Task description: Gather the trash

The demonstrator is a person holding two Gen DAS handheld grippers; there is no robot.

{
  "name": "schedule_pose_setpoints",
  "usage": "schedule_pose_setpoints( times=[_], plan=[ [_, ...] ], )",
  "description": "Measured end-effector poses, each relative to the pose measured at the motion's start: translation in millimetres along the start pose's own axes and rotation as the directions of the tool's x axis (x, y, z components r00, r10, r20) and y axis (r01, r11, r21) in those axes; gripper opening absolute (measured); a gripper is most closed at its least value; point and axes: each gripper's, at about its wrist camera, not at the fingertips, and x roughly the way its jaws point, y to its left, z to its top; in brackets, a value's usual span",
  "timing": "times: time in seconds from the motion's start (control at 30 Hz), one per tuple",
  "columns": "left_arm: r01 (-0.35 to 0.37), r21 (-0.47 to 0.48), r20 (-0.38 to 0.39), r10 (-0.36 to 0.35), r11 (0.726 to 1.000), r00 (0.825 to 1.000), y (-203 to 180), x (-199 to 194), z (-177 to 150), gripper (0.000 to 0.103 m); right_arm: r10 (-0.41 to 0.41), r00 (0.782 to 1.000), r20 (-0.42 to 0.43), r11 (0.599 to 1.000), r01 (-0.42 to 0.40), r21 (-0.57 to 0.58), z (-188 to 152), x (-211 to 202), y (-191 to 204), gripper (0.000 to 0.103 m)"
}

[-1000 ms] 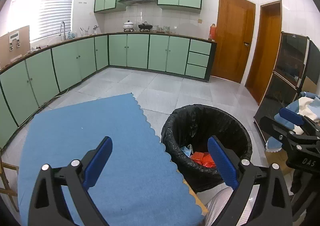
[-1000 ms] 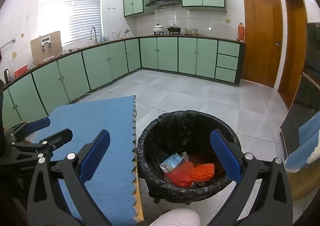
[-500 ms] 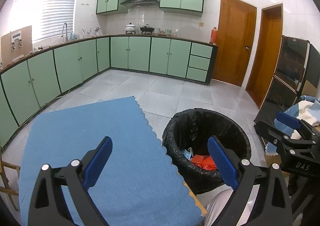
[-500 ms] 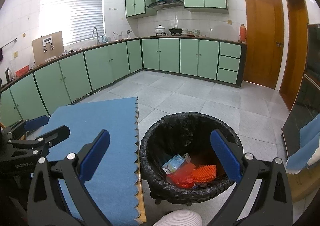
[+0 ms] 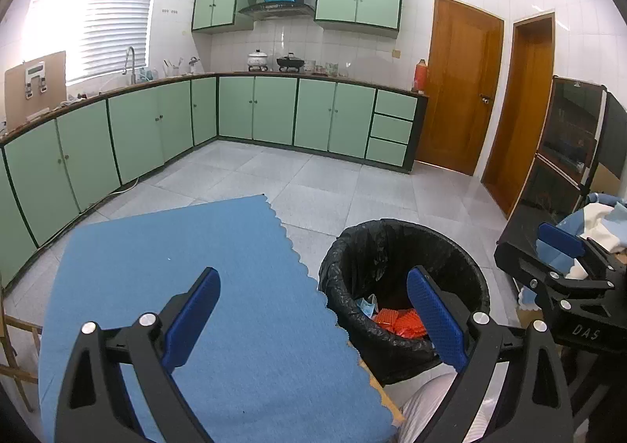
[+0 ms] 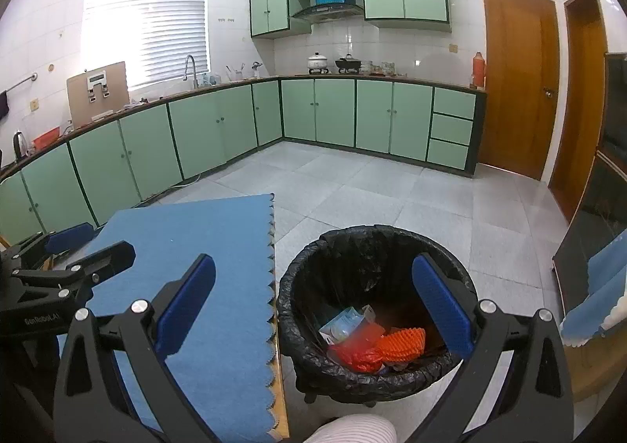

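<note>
Trash fills the bottom of the bin [image 6: 376, 309], which stands on the grey tiled floor [image 6: 352, 184] just beside the right edge of the blue cloth [image 6: 196, 247]. The bin is round, lined with a crinkled black bag [image 5: 392, 247] folded over its rim. Inside lie a pale blue and white carton [image 6: 345, 323], a red plastic wrapper [image 6: 354, 351] and an orange ribbed piece [image 6: 403, 341], bunched together and touching one another (from the left wrist view only a corner of the carton and the orange-red heap [image 5: 399, 323] show).

The left gripper [image 5: 313, 315] hangs above the cloth's scalloped edge with its blue-padded fingers [image 5: 192, 315] spread wide and nothing between them. The right gripper [image 6: 313, 311] is likewise spread and holds nothing; it is over the bin's opening, its left finger over the cloth and its right finger [image 6: 441, 309] over the bin's far side.

The cloth covers a table whose wooden edge [image 6: 283, 403] peeks out near the bin. Green cabinets [image 6: 219, 129] run along the walls behind, and a wooden door [image 6: 517, 82] stands at the right.
</note>
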Motion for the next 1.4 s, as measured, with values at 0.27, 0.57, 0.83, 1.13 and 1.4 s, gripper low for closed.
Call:
schedule_pose_setpoints(
  times=[0.27,0.57,0.83,1.13,1.4],
  plan=[
    [-0.004,0.003,0.007,0.004,1.0,1.0,-0.4,-2.4,0.2,0.094,0.005,1.0,0.004,1.0,-0.005,-0.005,0.0,-1.0,2.5,0.098],
    [-0.006,0.003,0.01,0.006,1.0,1.0,0.5,-3.3,-0.1,0.094,0.007,1.0,0.005,1.0,-0.007,-0.006,-0.2,-1.0,2.9,0.098],
    [-0.008,0.009,0.011,0.008,1.0,1.0,1.0,-3.7,-0.3,0.094,0.009,1.0,0.006,1.0,-0.009,-0.006,-0.4,-0.7,3.7,0.098],
    [-0.009,0.011,0.007,0.009,1.0,1.0,2.5,-4.8,1.6,0.094,0.009,1.0,0.005,1.0,-0.009,-0.007,-0.9,-0.5,5.2,0.098],
    [-0.008,0.012,0.004,0.007,1.0,1.0,3.0,-4.6,2.7,0.094,0.014,1.0,0.004,1.0,-0.014,-0.011,0.5,0.0,9.0,0.098]
  ],
)
